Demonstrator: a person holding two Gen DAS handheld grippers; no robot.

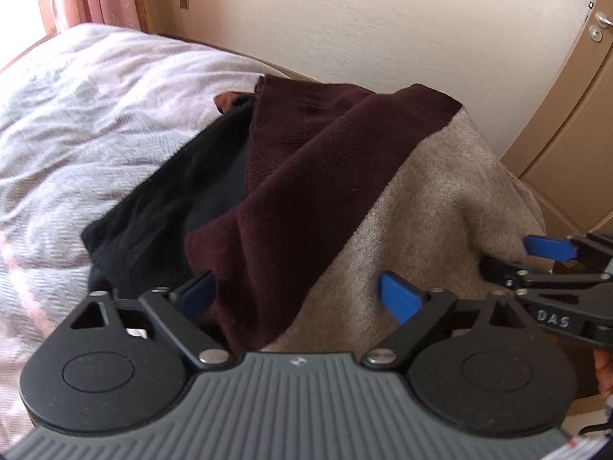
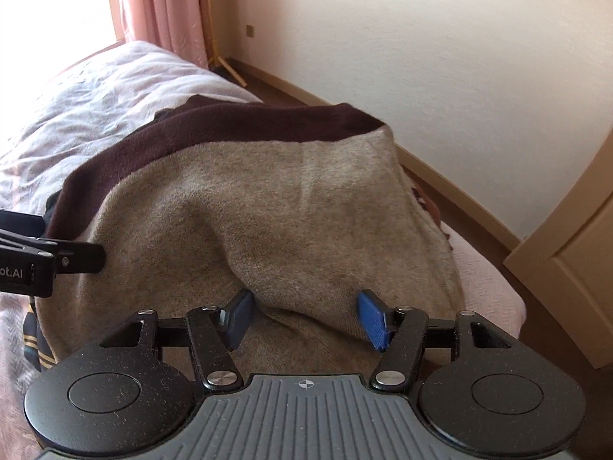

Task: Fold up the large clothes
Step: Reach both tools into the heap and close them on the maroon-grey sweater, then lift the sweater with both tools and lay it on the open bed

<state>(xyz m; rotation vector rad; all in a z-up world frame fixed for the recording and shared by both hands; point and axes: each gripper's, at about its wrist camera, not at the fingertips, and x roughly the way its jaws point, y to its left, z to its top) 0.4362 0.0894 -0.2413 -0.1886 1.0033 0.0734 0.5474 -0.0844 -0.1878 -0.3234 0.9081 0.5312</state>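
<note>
Both spread wide, the left hand-held gripper (image 1: pixel 295 295) and right hand-held gripper (image 2: pixel 302 318) straddle the beige garment's (image 2: pixel 268 207) near edge, centre frame, on the bed (image 2: pixel 95 88).

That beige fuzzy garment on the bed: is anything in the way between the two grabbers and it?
Nothing visible. The beige garment lies right between the open fingers of the right gripper. At the left gripper, the maroon garment overlaps its left part.

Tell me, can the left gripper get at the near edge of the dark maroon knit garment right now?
Probably yes. The left gripper is open, and the dark maroon knit garment hangs between its blue fingers on top of the beige fleece blanket, with nothing covering it.
</note>
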